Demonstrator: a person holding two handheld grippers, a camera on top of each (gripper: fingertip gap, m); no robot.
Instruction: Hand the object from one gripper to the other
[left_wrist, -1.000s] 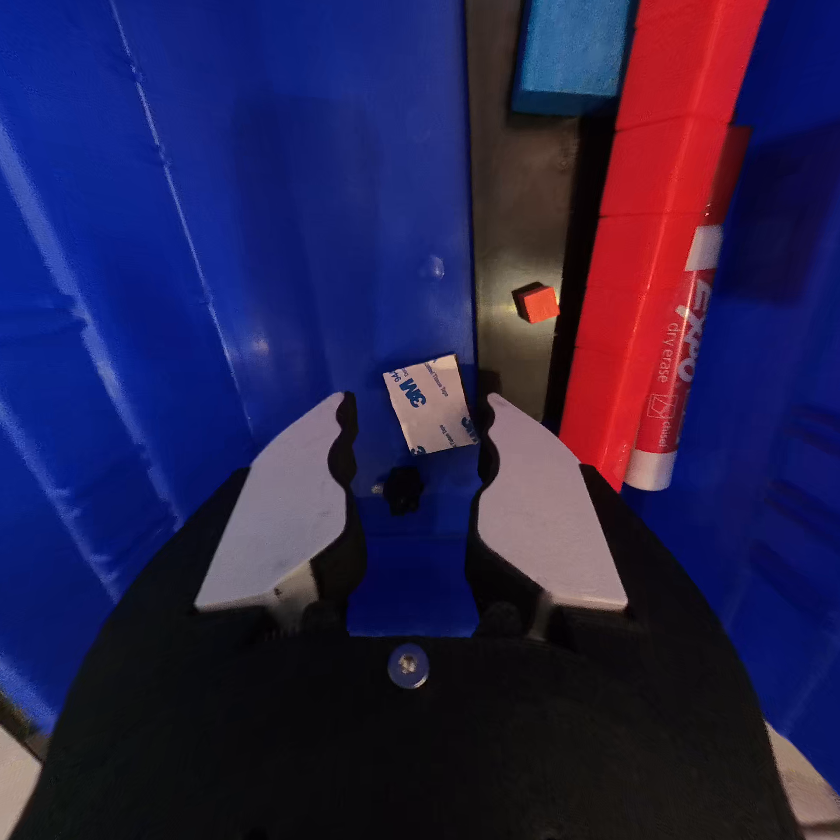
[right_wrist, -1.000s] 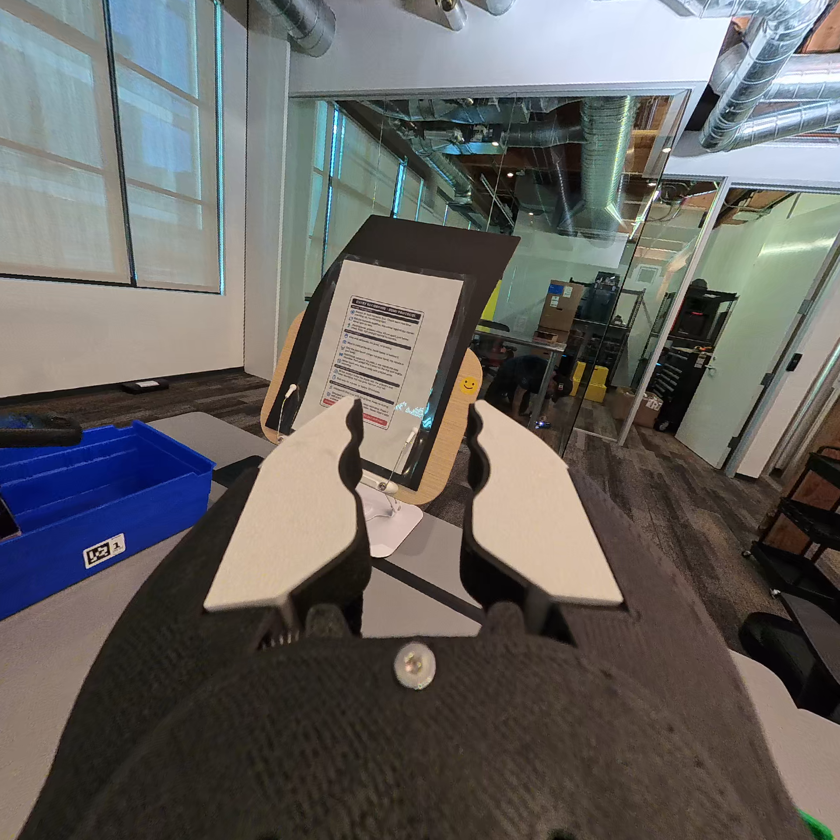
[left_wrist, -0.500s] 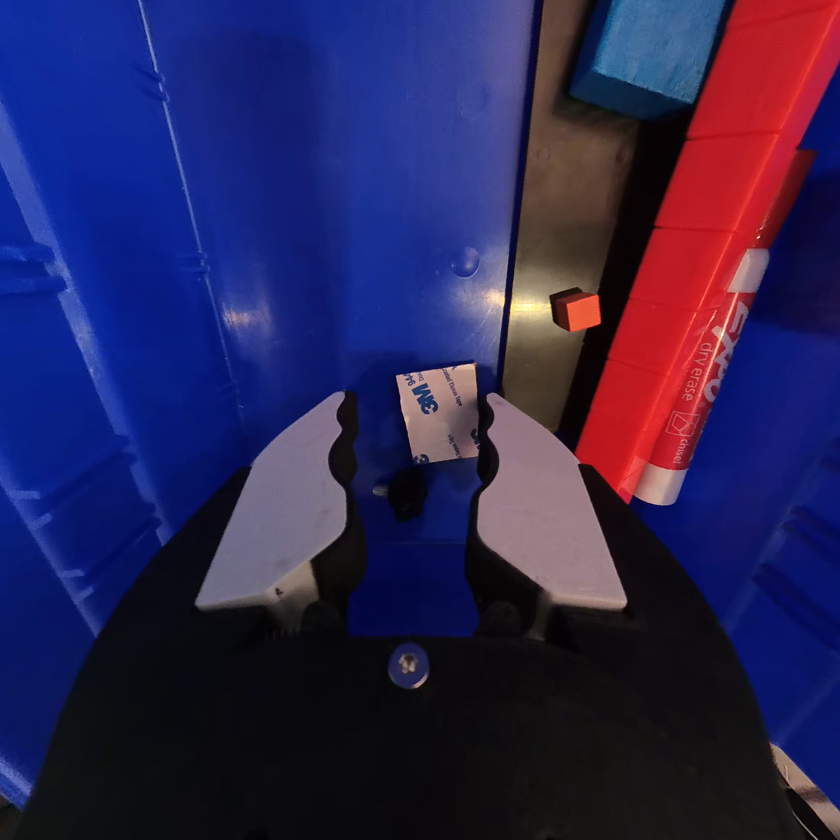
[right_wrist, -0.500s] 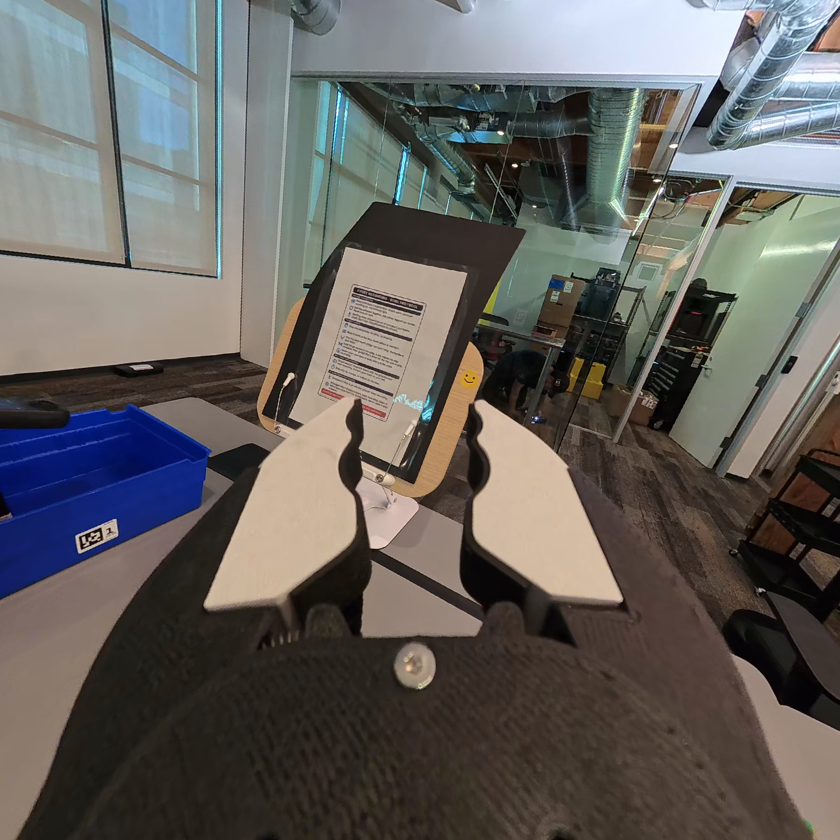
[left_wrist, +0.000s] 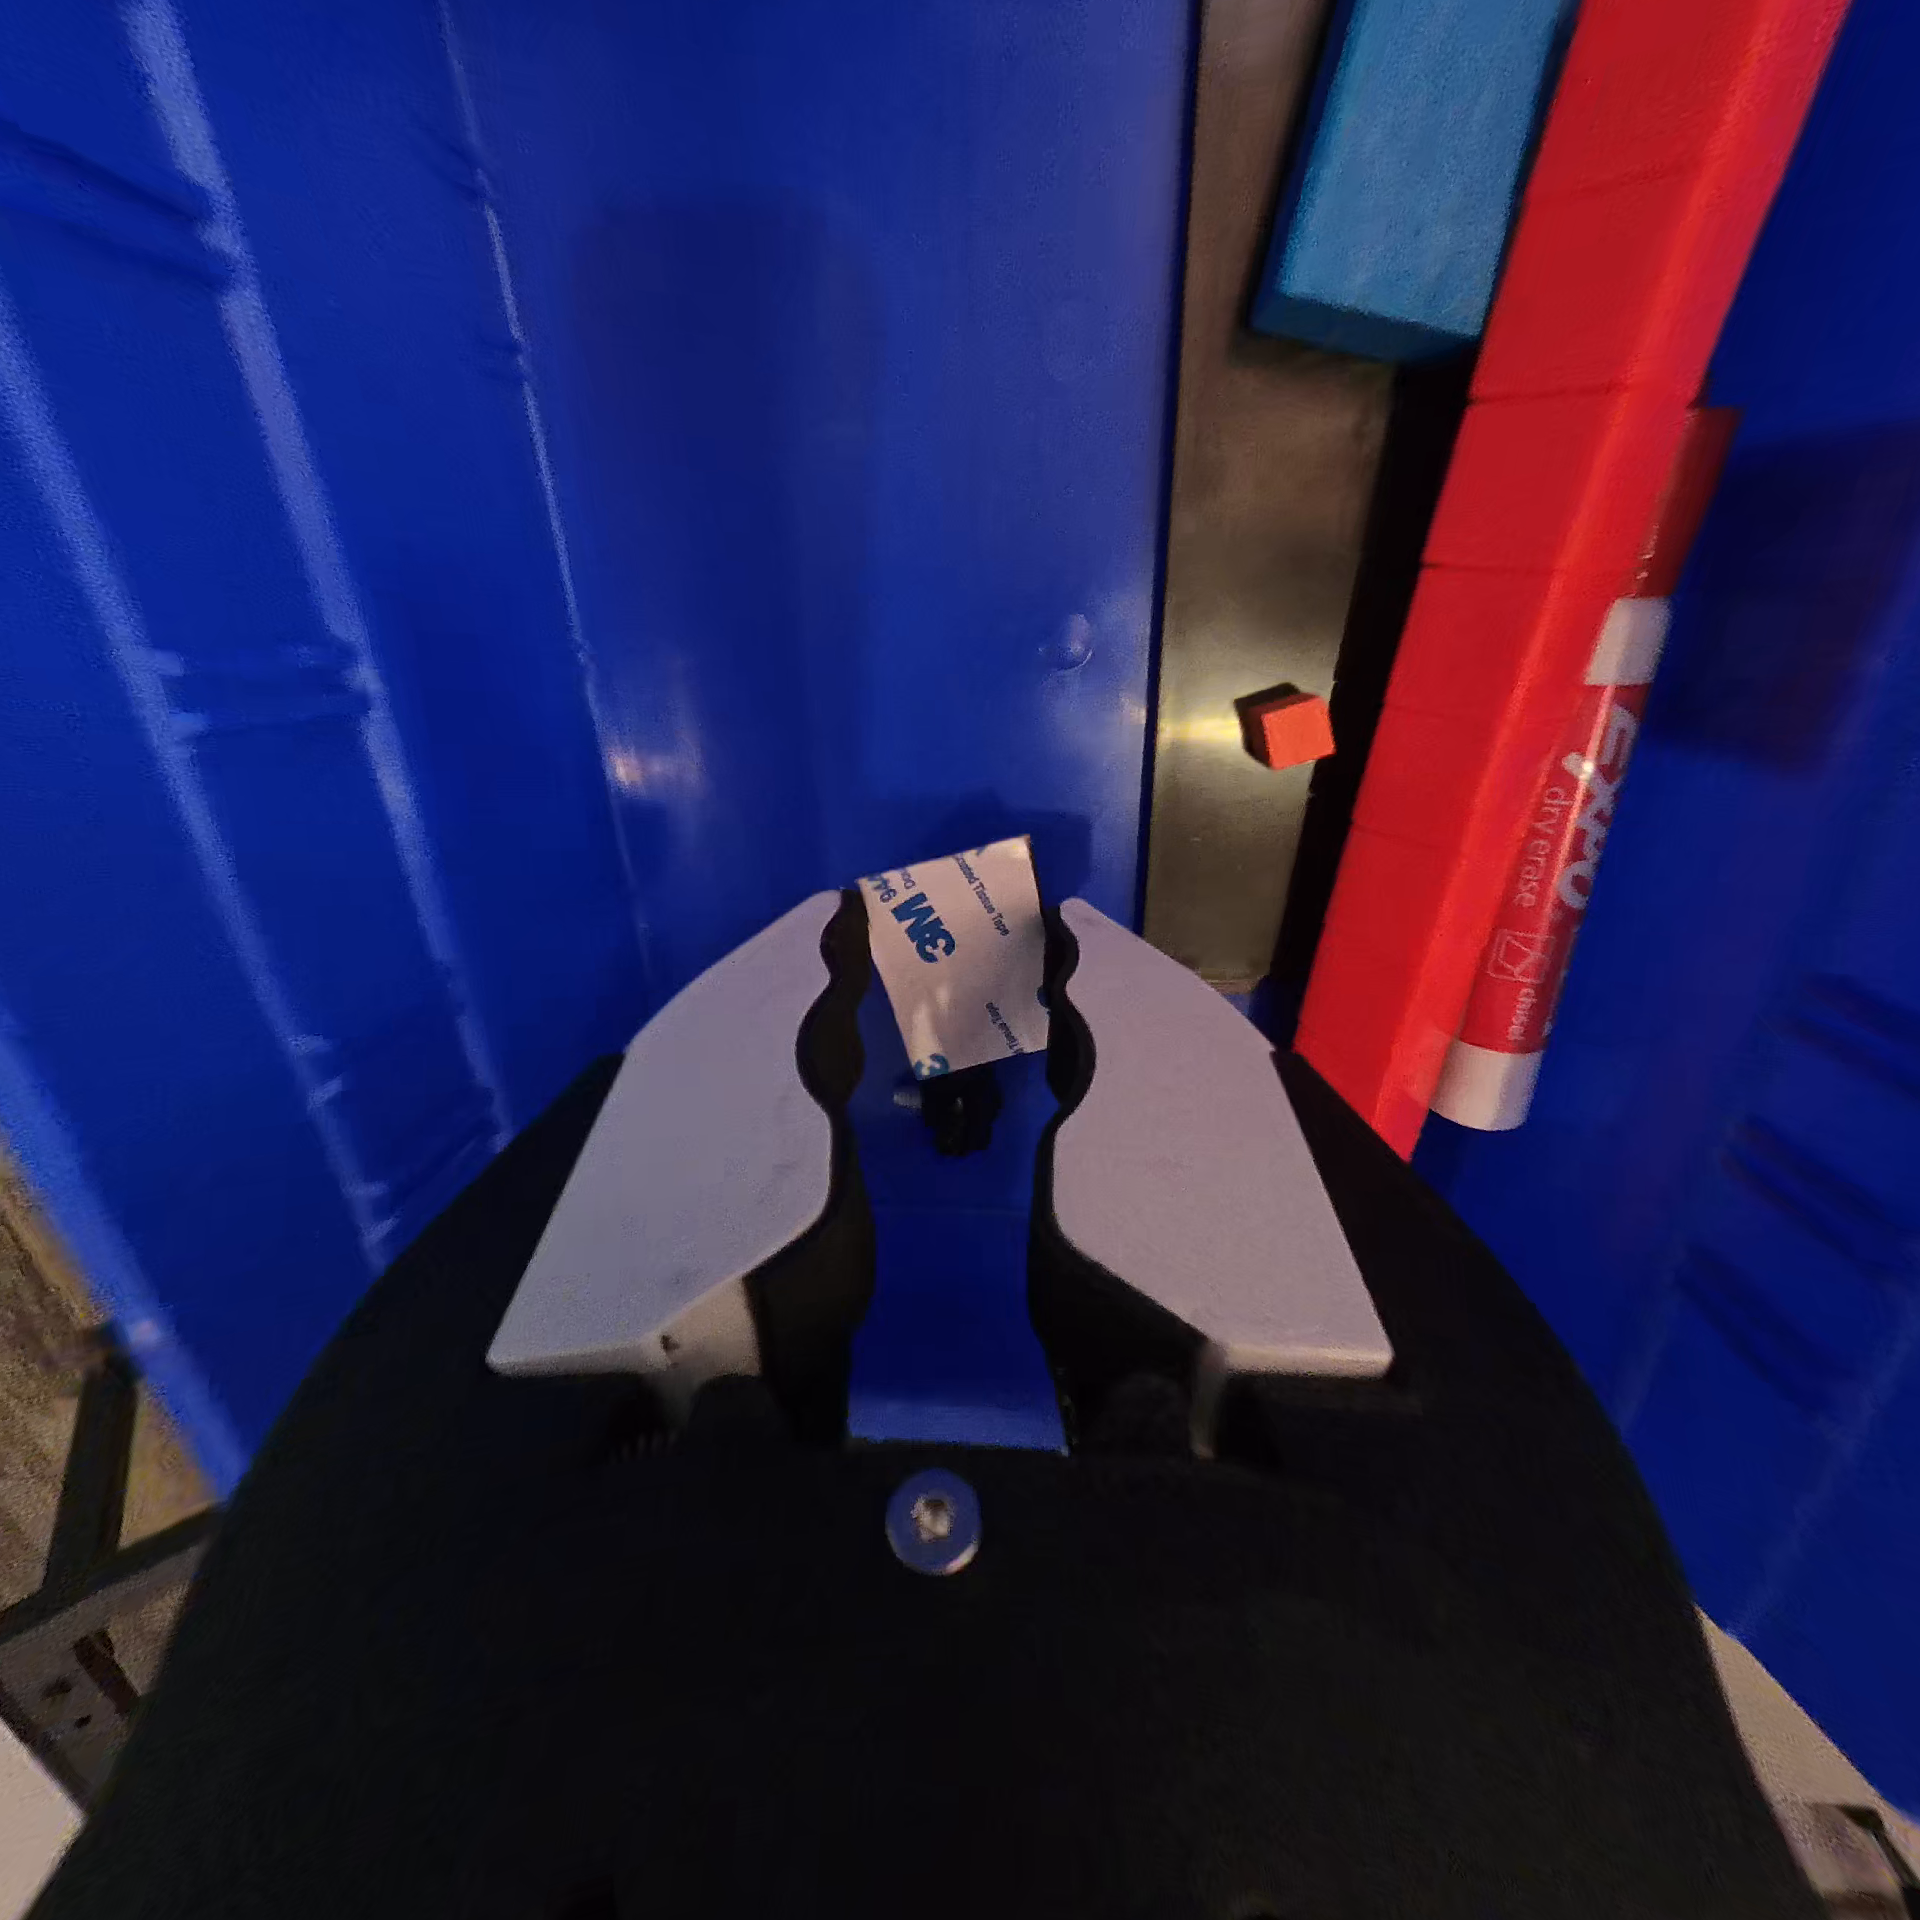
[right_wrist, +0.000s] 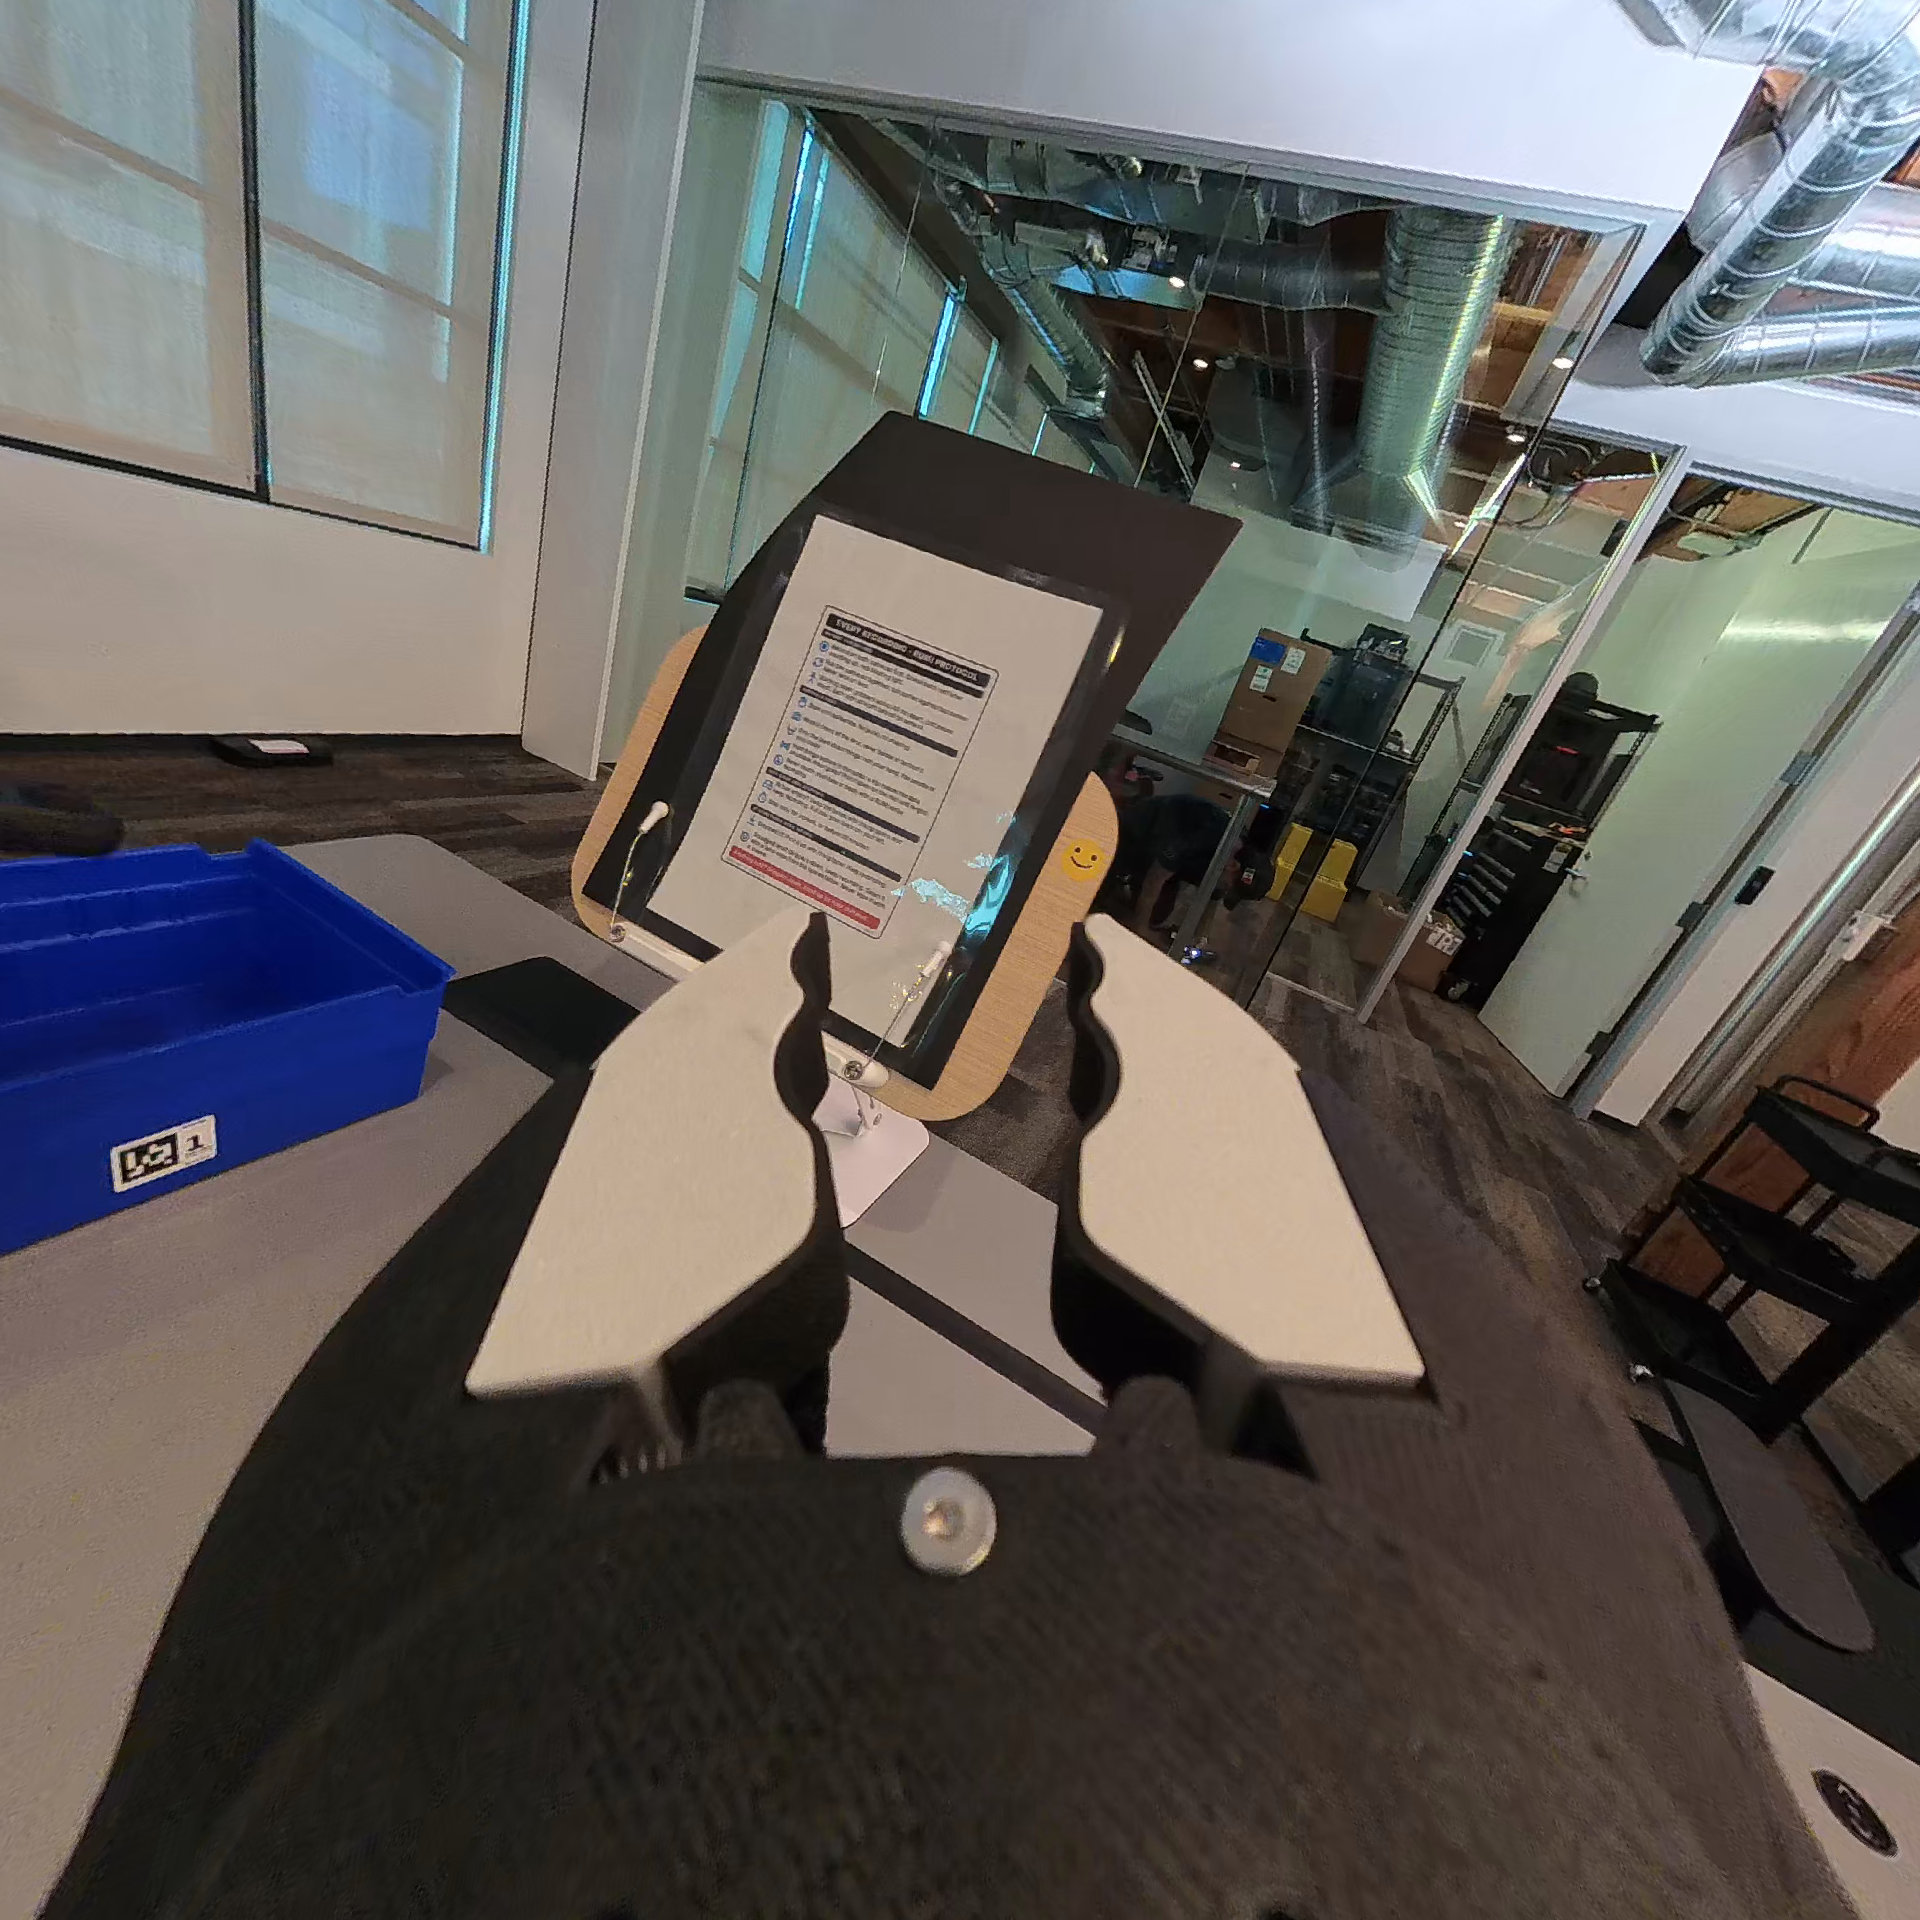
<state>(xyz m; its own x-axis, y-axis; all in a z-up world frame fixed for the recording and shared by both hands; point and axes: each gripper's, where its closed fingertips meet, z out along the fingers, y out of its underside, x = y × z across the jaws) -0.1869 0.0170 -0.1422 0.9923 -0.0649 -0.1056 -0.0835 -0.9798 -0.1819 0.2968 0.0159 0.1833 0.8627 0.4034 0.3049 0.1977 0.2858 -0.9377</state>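
In the left wrist view my left gripper (left_wrist: 954, 914) is down inside a blue bin (left_wrist: 520, 623). Its jaws stand narrow, with a small white tape piece (left_wrist: 951, 971) with blue print held tilted between the fingertips. The piece's right edge is hidden behind the right finger. A small black bit (left_wrist: 956, 1117) shows just below the piece. My right gripper (right_wrist: 940, 956) is open and empty, held above a grey table (right_wrist: 156, 1351) and pointing into the room. Neither gripper shows in the other's view.
In the bin's right compartment lie a long red block (left_wrist: 1538, 623), a red marker (left_wrist: 1558, 852), a light blue block (left_wrist: 1413, 166) and a tiny red cube (left_wrist: 1285, 729). The right wrist view shows the blue bin (right_wrist: 208, 1049) at left and a framed sheet on a stand (right_wrist: 883, 769) ahead. Some 60 cm of space lies between my two pairs of fingers. My left gripper is the nearer one to the small black bit (left_wrist: 956, 1117): about 5 cm, against 55 cm.
My left jaws have narrowed onto the tape piece, which now sits between the fingertips and is tilted. The right gripper has tilted slightly; its jaws are unchanged.
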